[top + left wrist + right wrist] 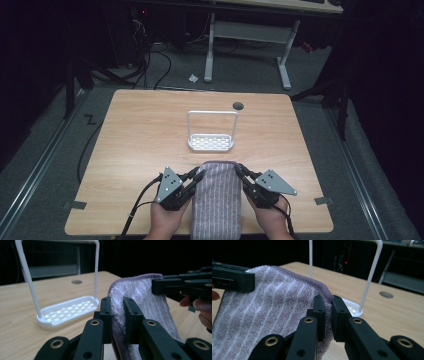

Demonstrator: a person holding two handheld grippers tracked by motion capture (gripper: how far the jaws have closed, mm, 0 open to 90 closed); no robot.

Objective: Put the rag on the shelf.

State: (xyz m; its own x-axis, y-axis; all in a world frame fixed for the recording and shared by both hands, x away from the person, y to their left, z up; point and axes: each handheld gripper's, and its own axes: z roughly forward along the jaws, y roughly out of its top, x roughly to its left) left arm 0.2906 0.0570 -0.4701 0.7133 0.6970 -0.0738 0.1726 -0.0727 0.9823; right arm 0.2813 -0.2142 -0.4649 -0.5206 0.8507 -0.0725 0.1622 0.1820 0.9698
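A purple towel (217,197) with thin white stripes lies at the near middle of the table and hangs over its front edge. My left gripper (198,174) is shut on the towel's far left corner (117,307). My right gripper (239,170) is shut on the far right corner (327,298). Both corners are lifted a little off the wood. A white rack (211,143) with a slotted base and a tall hoop handle stands just beyond the towel. The same rack appears in the left gripper view (67,310) and in the right gripper view (362,295).
The wooden table (140,130) has a round grommet hole (238,106) near its far edge. Cables (137,205) trail from the left gripper across the table's near left. A white desk frame (250,45) stands on the floor behind.
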